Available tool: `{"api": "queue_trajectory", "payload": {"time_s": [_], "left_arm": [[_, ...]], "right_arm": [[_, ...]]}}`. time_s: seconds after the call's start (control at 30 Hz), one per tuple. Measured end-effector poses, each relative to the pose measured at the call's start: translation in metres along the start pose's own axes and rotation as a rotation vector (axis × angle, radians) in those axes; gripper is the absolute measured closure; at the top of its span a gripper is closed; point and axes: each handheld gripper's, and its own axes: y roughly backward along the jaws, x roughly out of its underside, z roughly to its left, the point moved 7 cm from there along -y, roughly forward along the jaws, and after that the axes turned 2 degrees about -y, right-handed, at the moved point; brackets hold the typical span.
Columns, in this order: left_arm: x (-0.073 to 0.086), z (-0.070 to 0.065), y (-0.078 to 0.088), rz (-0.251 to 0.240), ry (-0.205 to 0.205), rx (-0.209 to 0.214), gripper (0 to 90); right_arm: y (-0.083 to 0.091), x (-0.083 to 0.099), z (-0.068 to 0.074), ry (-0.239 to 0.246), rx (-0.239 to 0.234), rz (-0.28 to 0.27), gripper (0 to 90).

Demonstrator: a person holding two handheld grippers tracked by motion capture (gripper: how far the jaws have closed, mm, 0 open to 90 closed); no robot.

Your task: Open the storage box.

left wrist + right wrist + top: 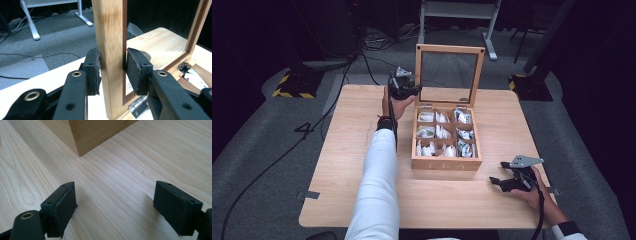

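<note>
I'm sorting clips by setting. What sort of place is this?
Probably a lab or recording studio, not a home: black curtains all round, cables across grey carpet, hazard-striped stand bases, and one wooden table with a tea box.

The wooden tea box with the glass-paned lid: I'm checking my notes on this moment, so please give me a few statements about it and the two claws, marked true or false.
1. The left claw is clamped on the frame of the glass-paned wooden lid. True.
2. The lid lies flat, closing the wooden tea box. False: it stands upright, open.
3. The right claw holds a tea bag. False: its jaws stand open over the bare light wooden table.
4. The box's compartments hold tea bags. True.
5. The right claw rests inside the box. False: it sits at the box's front right, on the table.
</note>
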Motion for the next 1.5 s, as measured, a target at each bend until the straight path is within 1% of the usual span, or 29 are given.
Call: {"api": "queue_trajectory", "payload": {"time_s": [0.03,0.1,0.13,0.27,0.4,0.5,0.53,0.6,0.63,0.67,0.73,0.77,0.8,0.83,0.87,0.9,0.97,1.0,1.1,1.13,1.17,1.2,1.23,1.27,1.3,1.33,1.37,1.43,1.5], "left_arm": [[0.001,0.0,0.0,0.004,-0.005,0.001,63.9],[0.005,-0.001,0.0,0.006,0.0,0.001,63.9],[0.009,0.0,0.0,0.016,-0.013,-0.002,64.0],[0.02,-0.002,-0.001,0.045,-0.03,0.002,63.7],[0.029,-0.004,0.002,0.061,-0.037,0.007,60.3],[0.041,-0.007,0.005,0.103,-0.065,0.024,57.9],[0.045,-0.008,0.008,0.112,-0.063,0.029,55.8],[0.048,-0.009,0.017,0.105,-0.049,0.033,45.0],[0.048,-0.009,0.017,0.105,-0.049,0.033,43.1],[0.051,-0.01,0.023,0.111,-0.06,0.031,43.1],[0.054,-0.013,0.029,0.129,-0.085,0.025,34.5],[0.055,-0.014,0.033,0.132,-0.102,0.016,34.5],[0.056,-0.016,0.037,0.136,-0.11,0.009,29.3],[0.058,-0.017,0.04,0.138,-0.117,0.009,29.3],[0.059,-0.018,0.044,0.149,-0.136,0.007,28.7],[0.062,-0.02,0.047,0.158,-0.142,0.006,26.9],[0.065,-0.022,0.056,0.174,-0.171,0.004,24.5],[0.067,-0.023,0.062,0.172,-0.18,-0.001,23.6],[0.073,-0.026,0.077,0.171,-0.185,0.02,21.3],[0.076,-0.027,0.083,0.177,-0.208,0.018,20.7],[0.079,-0.029,0.089,0.179,-0.218,0.022,20.4],[0.082,-0.03,0.094,0.182,-0.23,0.02,19.4],[0.085,-0.031,0.1,0.19,-0.242,0.023,19.4],[0.089,-0.033,0.106,0.194,-0.26,0.024,18.9],[0.092,-0.034,0.11,0.199,-0.263,0.025,18.4],[0.095,-0.035,0.114,0.204,-0.277,0.019,18.3],[0.1,-0.036,0.119,0.211,-0.283,0.024,18.3],[0.106,-0.037,0.126,0.224,-0.3,0.011,18.1],[0.112,-0.039,0.132,0.234,-0.3,0.022,18.0]], "right_arm": [[0.0,0.0,0.0,0.0,0.0,0.0,18.4],[0.0,0.0,0.0,0.001,-0.001,0.0,18.5],[0.0,0.0,0.0,0.002,-0.001,0.001,18.4],[0.0,0.0,0.0,0.003,-0.001,0.001,18.5],[0.0,0.0,0.0,0.006,-0.005,0.001,18.5],[0.0,0.0,-0.001,0.008,-0.006,0.001,18.4],[0.0,0.0,-0.001,0.008,-0.006,0.001,18.4],[0.0,0.0,-0.001,0.008,-0.006,0.001,18.4],[0.0,0.0,-0.001,0.008,-0.006,0.001,18.4],[0.0,0.0,-0.001,0.008,-0.006,0.001,18.4],[0.0,0.0,-0.001,0.009,-0.006,0.001,18.4],[0.0,0.0,-0.001,0.009,-0.006,0.001,18.4],[0.0,0.0,-0.001,0.009,-0.006,0.001,18.4],[0.0,0.0,-0.001,0.009,-0.006,0.001,18.4],[0.0,0.0,-0.001,0.009,-0.006,0.001,18.4],[0.0,0.0,-0.001,0.008,-0.006,0.001,18.4],[0.0,0.0,0.0,0.005,-0.008,0.0,18.9],[0.001,0.0,-0.001,0.006,-0.007,0.005,19.4],[0.003,0.0,-0.001,-0.001,-0.008,0.023,21.4],[0.004,-0.001,0.0,-0.002,-0.02,0.023,23.0],[0.005,-0.002,0.001,-0.006,-0.033,0.014,23.6],[0.009,-0.009,0.003,0.002,-0.054,-0.006,24.2],[0.009,-0.009,0.003,0.002,-0.054,-0.006,24.2],[0.011,-0.013,0.005,0.01,-0.057,-0.016,25.0],[0.014,-0.019,0.007,0.016,-0.072,-0.033,26.3],[0.016,-0.022,0.008,0.02,-0.073,-0.039,26.9],[0.018,-0.026,0.01,0.028,-0.071,-0.044,27.7],[0.021,-0.034,0.012,0.036,-0.076,-0.06,29.7],[0.024,-0.04,0.014,0.046,-0.065,-0.062,30.8]]}}
